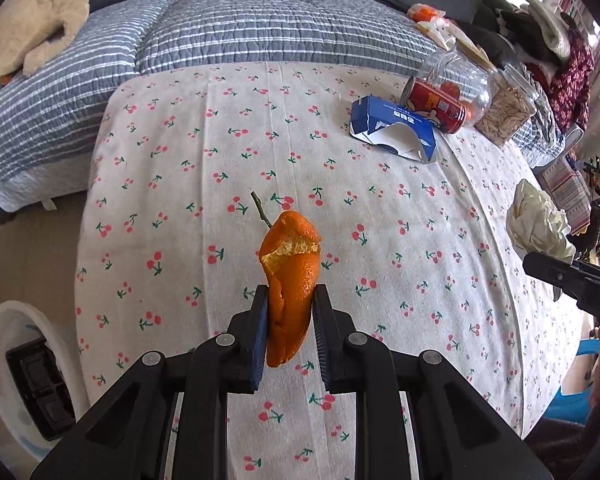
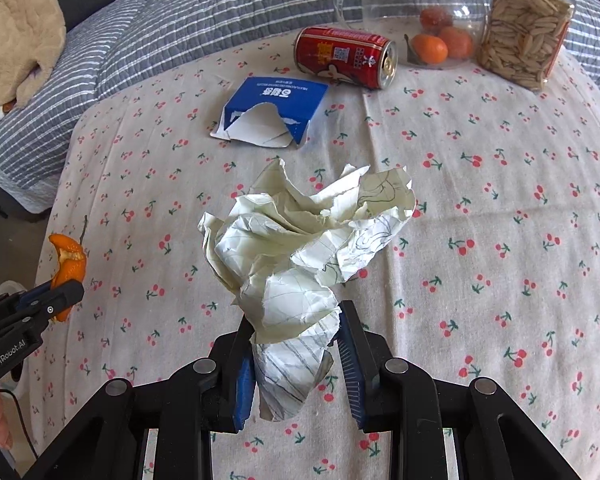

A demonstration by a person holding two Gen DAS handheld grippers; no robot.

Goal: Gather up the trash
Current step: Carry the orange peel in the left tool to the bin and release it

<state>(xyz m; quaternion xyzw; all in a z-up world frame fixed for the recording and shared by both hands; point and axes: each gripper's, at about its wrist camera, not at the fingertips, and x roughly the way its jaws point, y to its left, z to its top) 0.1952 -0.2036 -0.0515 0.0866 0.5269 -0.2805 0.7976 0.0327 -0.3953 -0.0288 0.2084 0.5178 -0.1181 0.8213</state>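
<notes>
Both grippers are loaded, so the step in hand looks like the carrying of trash to a bin. The left gripper (image 1: 290, 300) has its jaws closed on a curled orange mandarin peel with a short green stem (image 1: 290, 280), held above the table covered with a white cherry-print cloth (image 1: 220, 140), near its front edge. The right gripper (image 2: 296, 320) pinches a crumpled ball of lined white paper with pen scribbles (image 2: 300, 248), also lifted over the cloth, toward the right edge. The next move calls for a swing of each load off the table and down to the round white bin (image 1: 8, 360) that stands on the floor beside the front left corner; inside it lies a black plastic tray (image 1: 40, 388), though the rest of its content I cannot tell at this edge of the view. Two pieces of trash remain near the far right corner: a torn blue and white cardboard box (image 2: 272, 108) and, just behind it, a red drink can on its side (image 2: 344, 58). Behind them, a clear glass jar (image 2: 420, 20) holds small mandarins, and beside it a clear plastic jar (image 2: 524, 28) is full of pale seeds; these look like food to keep.
</notes>
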